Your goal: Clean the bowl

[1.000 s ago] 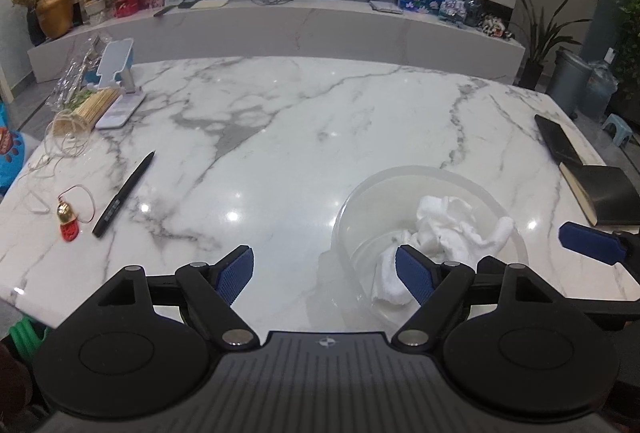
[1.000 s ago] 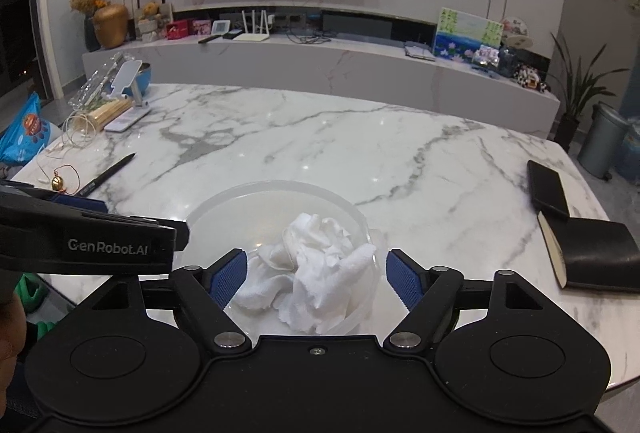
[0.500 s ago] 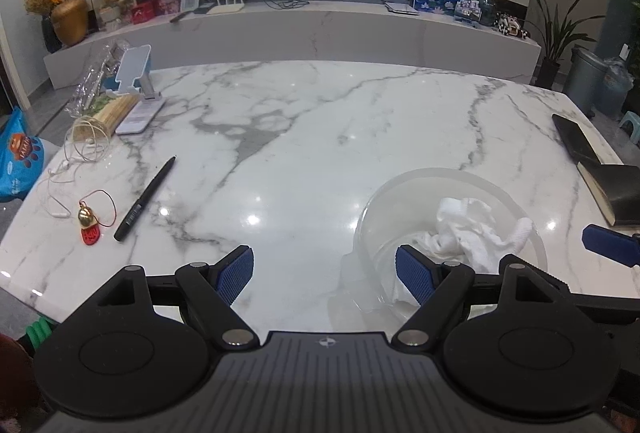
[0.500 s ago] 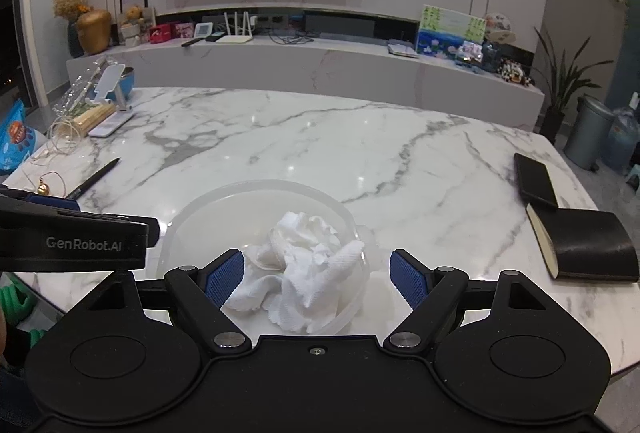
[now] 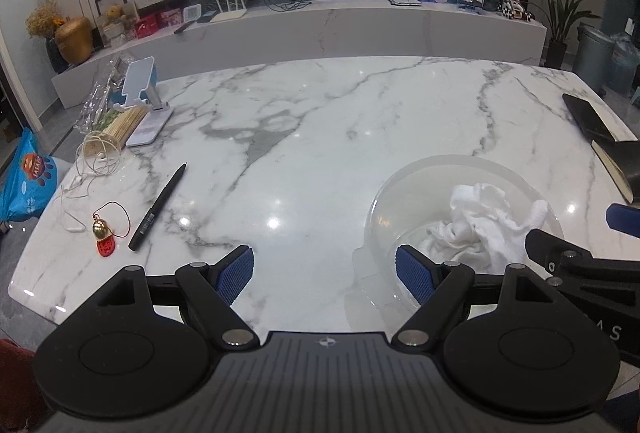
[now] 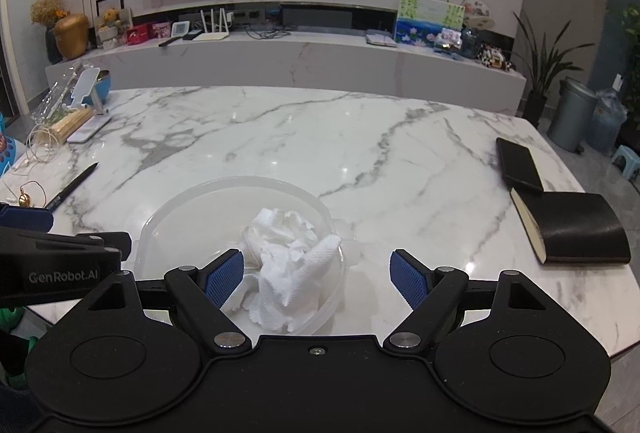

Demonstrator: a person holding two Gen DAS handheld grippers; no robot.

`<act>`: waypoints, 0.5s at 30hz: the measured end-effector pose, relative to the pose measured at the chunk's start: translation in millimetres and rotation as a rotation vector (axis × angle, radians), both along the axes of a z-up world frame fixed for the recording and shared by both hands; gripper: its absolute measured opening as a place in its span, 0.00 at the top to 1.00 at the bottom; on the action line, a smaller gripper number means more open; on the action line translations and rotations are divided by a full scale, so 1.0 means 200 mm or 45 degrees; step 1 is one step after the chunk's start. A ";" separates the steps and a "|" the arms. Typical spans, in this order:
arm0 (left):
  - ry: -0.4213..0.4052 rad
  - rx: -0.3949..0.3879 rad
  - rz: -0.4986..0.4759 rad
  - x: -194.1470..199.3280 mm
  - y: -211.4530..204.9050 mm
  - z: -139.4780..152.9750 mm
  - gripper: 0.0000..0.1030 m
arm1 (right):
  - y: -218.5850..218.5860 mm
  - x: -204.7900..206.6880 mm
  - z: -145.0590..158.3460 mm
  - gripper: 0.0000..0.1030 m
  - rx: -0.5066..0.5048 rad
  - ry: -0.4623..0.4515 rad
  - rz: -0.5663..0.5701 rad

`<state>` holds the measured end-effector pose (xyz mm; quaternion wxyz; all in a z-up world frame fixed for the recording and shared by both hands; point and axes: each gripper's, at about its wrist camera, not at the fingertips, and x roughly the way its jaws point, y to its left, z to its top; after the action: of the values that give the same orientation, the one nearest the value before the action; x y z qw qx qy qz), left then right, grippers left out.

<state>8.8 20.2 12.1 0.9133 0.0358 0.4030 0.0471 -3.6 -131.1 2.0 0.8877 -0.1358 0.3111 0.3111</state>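
Note:
A clear plastic bowl [image 5: 416,181] [image 6: 224,193] stands near the front edge of the marble table, and a crumpled white cloth [image 5: 480,225] [image 6: 292,257] lies inside it. My left gripper [image 5: 325,275] hovers open just left of the bowl, its right finger in front of the bowl's near wall. My right gripper [image 6: 318,278] is open above the bowl's near right side, the cloth showing between its fingers without touching them. Each gripper shows at the edge of the other's view.
A black pen [image 5: 158,207], a gold bell charm on a red cord [image 5: 102,233] and white earphones lie at the table's left. A phone stand [image 5: 138,85] and skewers sit behind them. Two black notebooks [image 6: 572,227] lie at the right.
Both grippers have pulled back and risen slightly, so the bowl sits further from them in each view. Bowl and cloth have not moved. Both grippers stayed open.

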 end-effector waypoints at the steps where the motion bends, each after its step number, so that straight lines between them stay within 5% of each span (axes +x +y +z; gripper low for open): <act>1: 0.001 0.004 -0.004 0.00 0.00 0.00 0.25 | 0.00 0.00 0.00 0.24 -0.001 0.001 0.001; 15: 0.026 0.053 -0.024 0.02 -0.07 0.00 0.25 | -0.02 0.04 -0.02 0.24 -0.006 0.058 -0.018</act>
<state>11.8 5.8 11.7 0.9086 0.0590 0.4109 0.0464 4.3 -134.5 -2.5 0.8823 -0.1285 0.3328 0.3070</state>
